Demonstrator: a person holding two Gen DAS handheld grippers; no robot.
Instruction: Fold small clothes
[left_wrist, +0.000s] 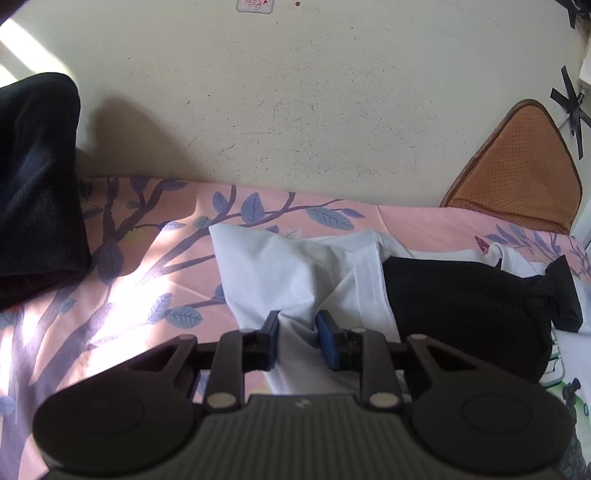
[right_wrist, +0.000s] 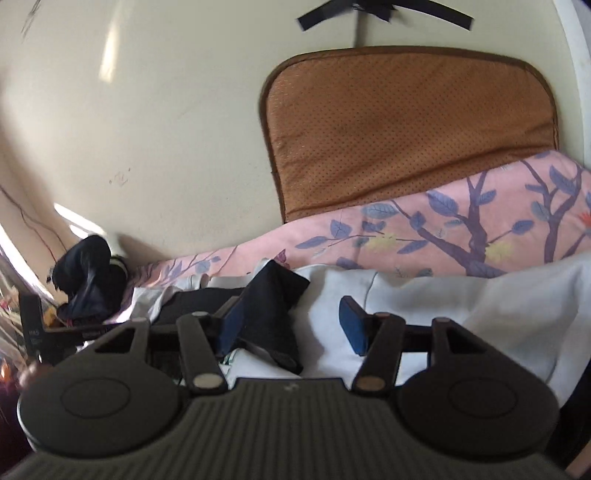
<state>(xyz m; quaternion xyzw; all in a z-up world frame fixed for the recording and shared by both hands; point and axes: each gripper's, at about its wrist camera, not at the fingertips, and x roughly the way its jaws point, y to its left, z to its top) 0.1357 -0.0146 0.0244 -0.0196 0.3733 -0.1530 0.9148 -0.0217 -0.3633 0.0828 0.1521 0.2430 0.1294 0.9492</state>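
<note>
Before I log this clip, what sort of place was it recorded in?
Most likely a bedroom, with the work done on a bed. A pink leaf-print bedsheet runs up against a scuffed cream wall, a brown cushion leans on that wall, and a white shirt lies on the sheet.

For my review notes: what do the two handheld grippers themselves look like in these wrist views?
Both look alike. The left gripper and the right gripper each have a dark grey ribbed body with a small pale logo, two round black discs at the sides, and black linkage arms with silver pivot pins. The fingers carry blue pads. No cables or sleeves are visible.
</note>
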